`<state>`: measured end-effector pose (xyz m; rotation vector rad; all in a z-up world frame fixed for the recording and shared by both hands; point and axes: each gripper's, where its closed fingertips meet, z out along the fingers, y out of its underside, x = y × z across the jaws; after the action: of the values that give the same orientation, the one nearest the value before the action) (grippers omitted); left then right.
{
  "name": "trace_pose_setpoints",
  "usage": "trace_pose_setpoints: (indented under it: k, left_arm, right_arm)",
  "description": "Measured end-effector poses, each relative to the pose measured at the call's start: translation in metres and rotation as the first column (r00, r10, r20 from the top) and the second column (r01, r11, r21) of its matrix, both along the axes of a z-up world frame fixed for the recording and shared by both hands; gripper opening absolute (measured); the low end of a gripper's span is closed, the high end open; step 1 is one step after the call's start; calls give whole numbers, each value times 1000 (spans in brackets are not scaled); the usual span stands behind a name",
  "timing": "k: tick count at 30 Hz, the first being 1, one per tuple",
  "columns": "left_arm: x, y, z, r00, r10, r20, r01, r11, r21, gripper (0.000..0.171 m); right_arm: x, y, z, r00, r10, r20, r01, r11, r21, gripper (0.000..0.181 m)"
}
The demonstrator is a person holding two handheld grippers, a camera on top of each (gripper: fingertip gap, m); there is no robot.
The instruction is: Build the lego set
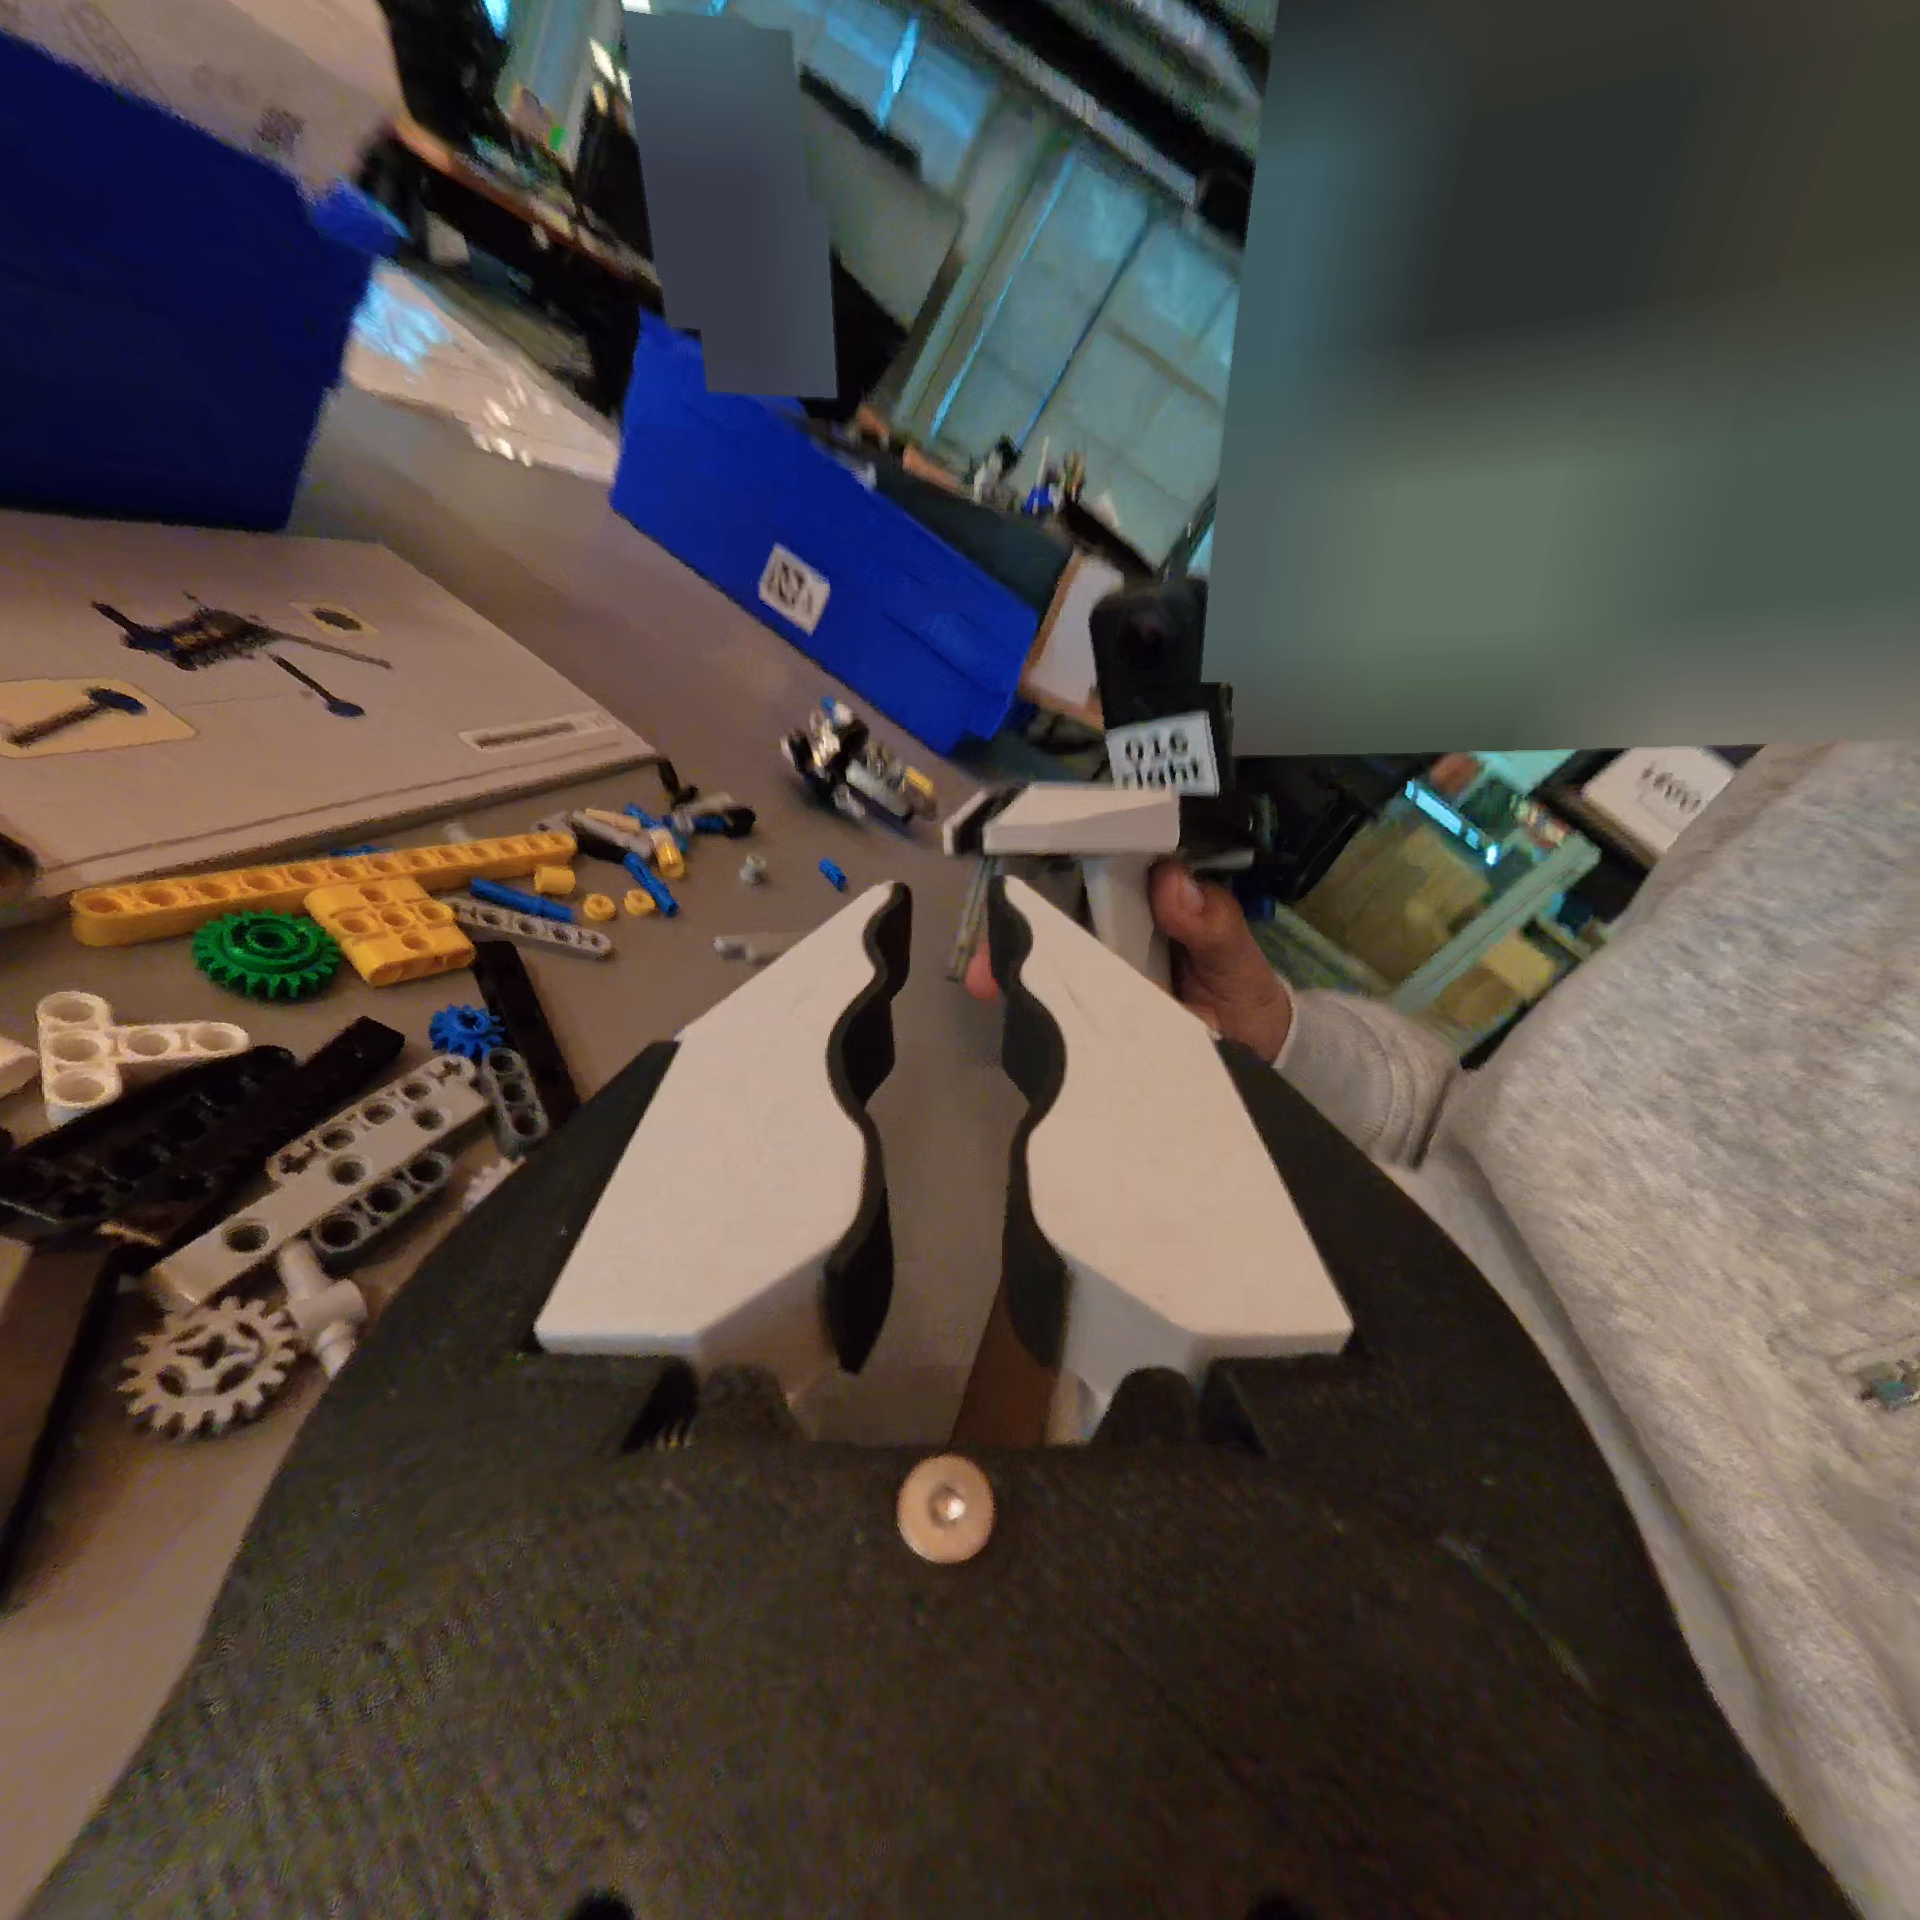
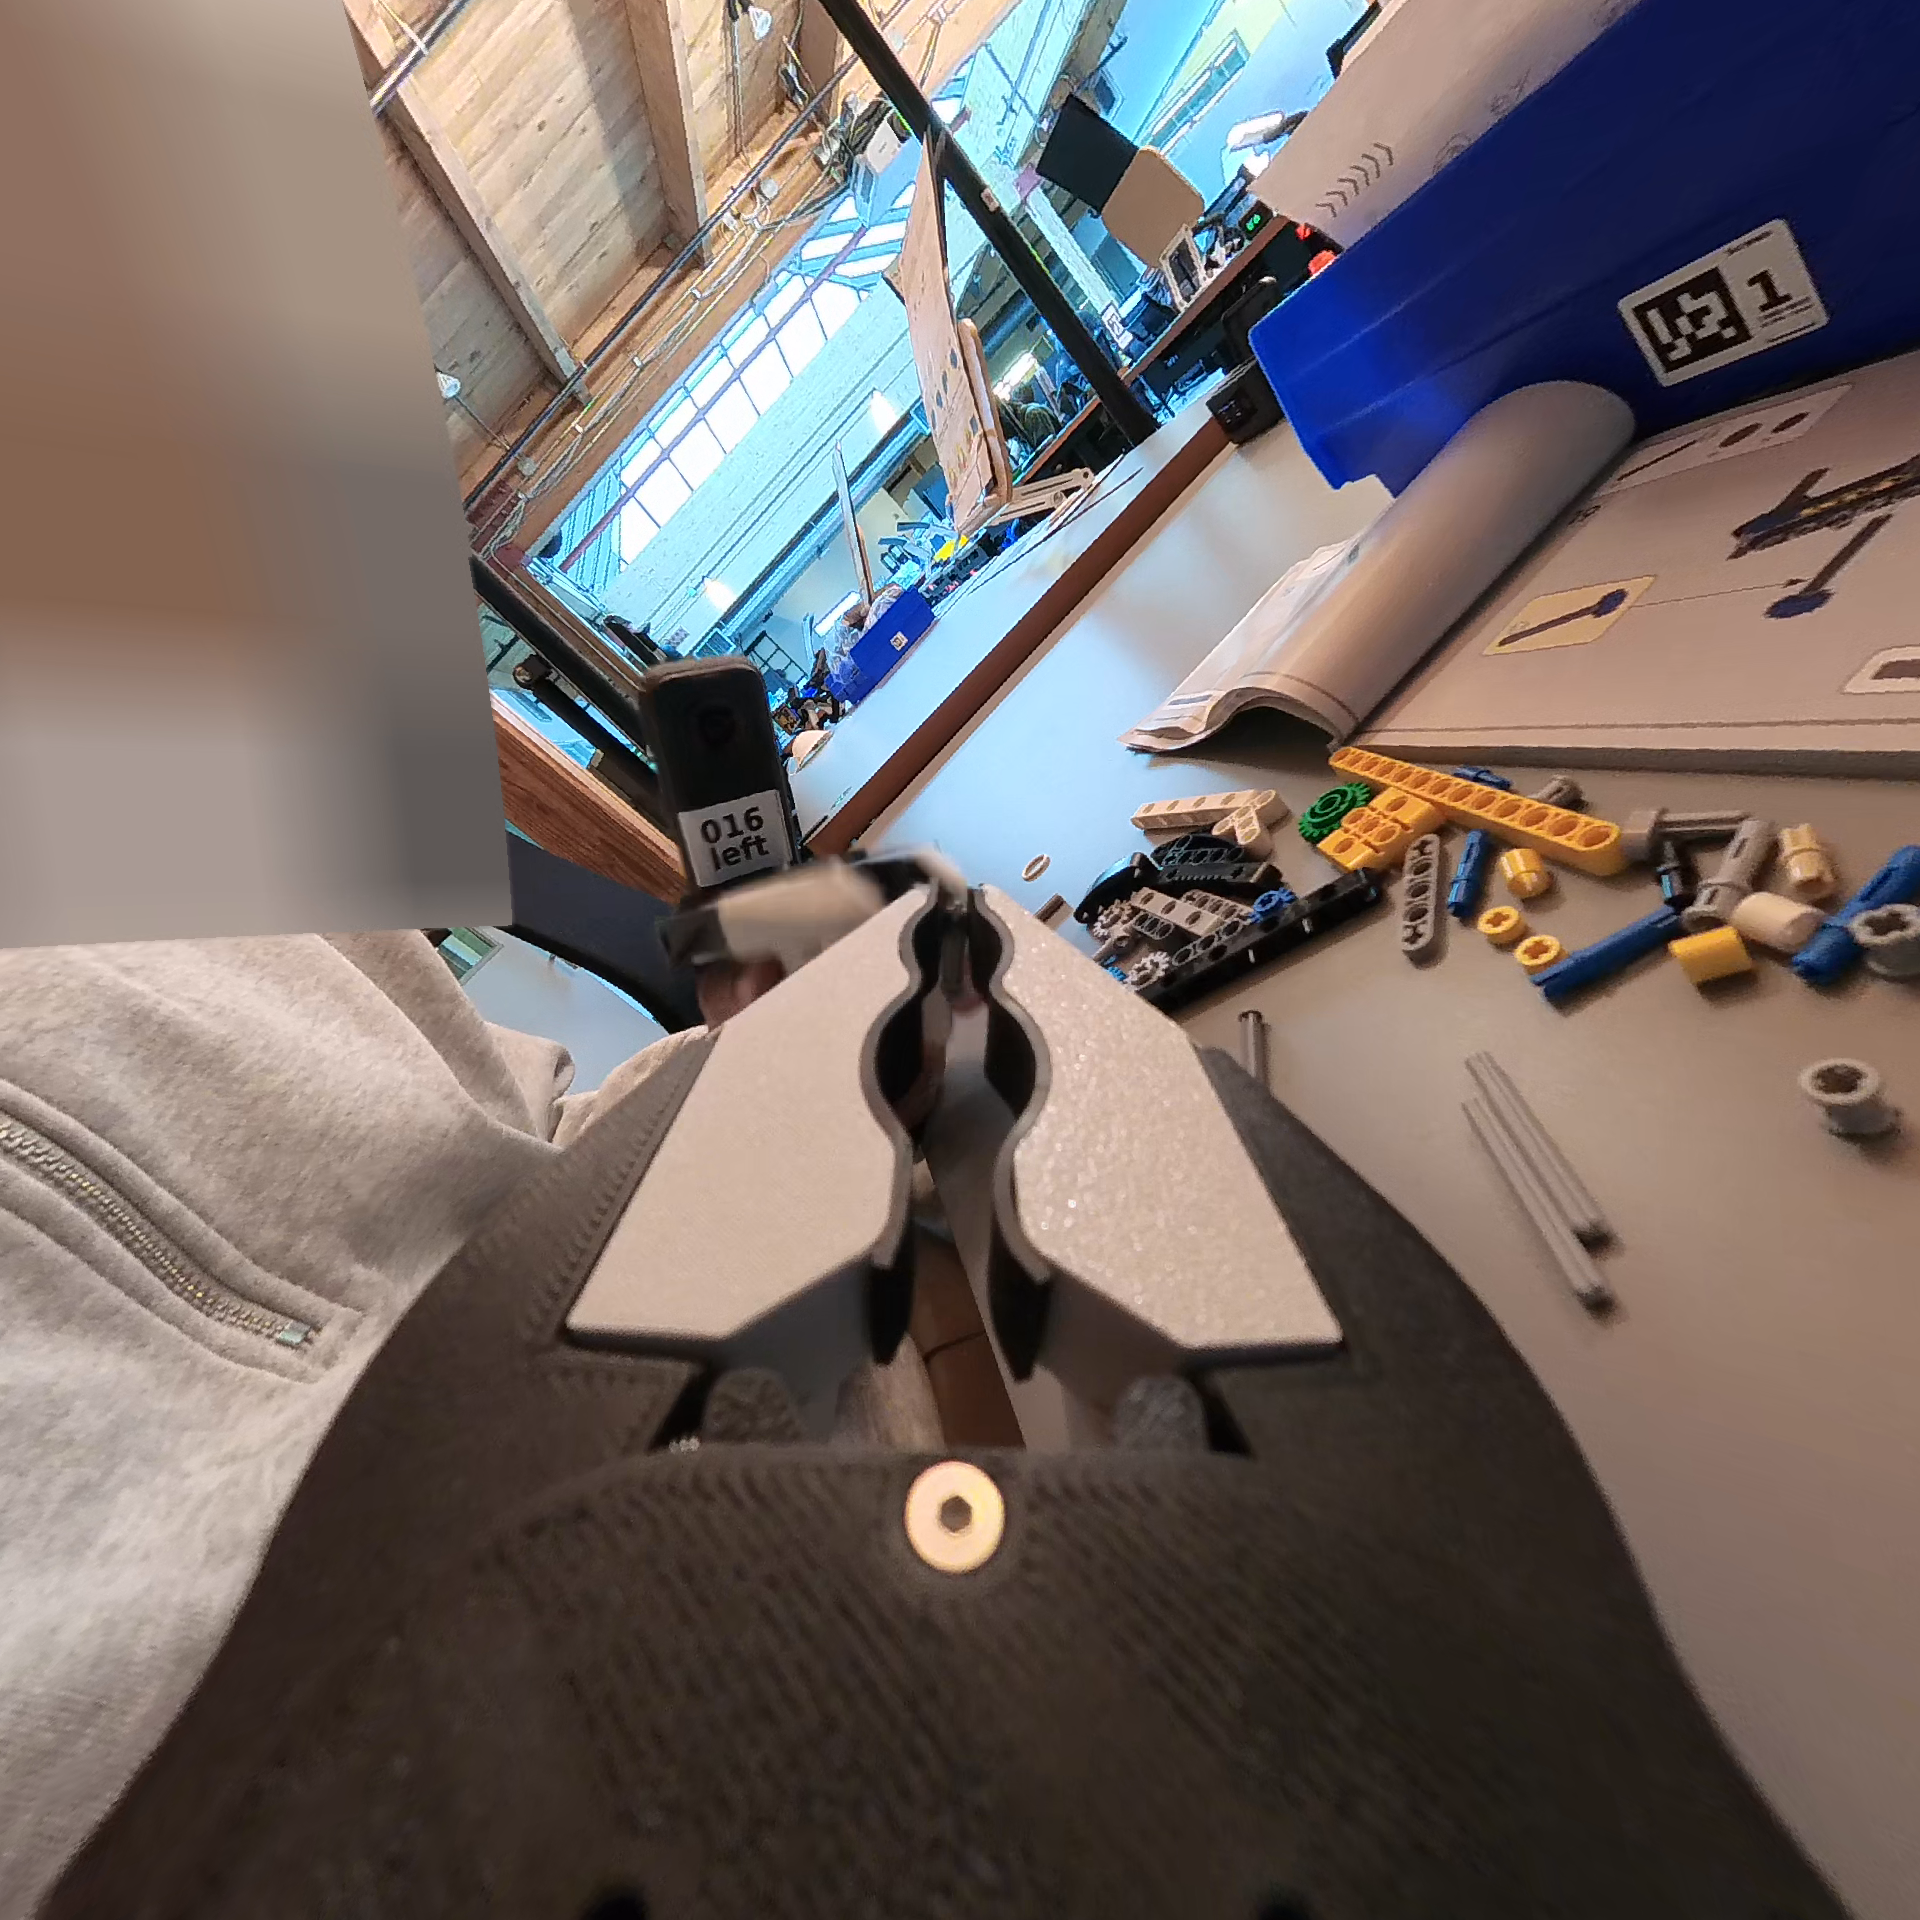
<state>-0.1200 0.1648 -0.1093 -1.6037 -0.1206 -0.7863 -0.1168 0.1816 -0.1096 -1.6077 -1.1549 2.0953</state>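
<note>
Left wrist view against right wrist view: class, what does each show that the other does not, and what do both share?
Only the left wrist view shows the small dark partly built model near the far blue bin. Only the right wrist view shows two thin grey axle rods and a grey bush lying apart. Both show the long yellow holed beam, the green gear and the open instruction booklet.

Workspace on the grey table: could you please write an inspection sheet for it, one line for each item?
Surface: grey table, bare patches between parts.
Job's things: yellow beam, green gear and other loose pieces; open instruction booklet behind them; small partial build farther back.
Clutter: blue bins at the far side.
Grippers: left tongs open, holding nothing; right tongs shut on a thin grey axle.
Cables: nothing seen.
Surroundings: large windows, another long table.
</note>
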Motion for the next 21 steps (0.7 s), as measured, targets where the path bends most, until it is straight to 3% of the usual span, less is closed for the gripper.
trace_pose_setpoints:
  k: [4,7,10,14,21]
  left_arm:
    - [-38,2,19,985,160,62,-163,986,44,12]
    - [-61,7,0,966,241,-98,-249,966,-77,16]
    - [-84,10,-20,902,296,-313,-361,916,-173,13]
    - [-89,16,-25,849,253,-464,-391,892,-228,14]
    - [-82,22,-66,849,70,-524,-328,848,-417,21]
  right_arm:
    - [0,1,1,1000,-6,-4,6,1000,-5,1]
    - [1,2,2,1000,-10,-10,10,1000,-6,1]
    - [1,1,2,1000,-8,-11,8,1000,-2,1]
    - [3,1,1,1000,-14,-3,14,1000,5,1]
    - [9,8,1,999,-46,13,46,999,9,1]
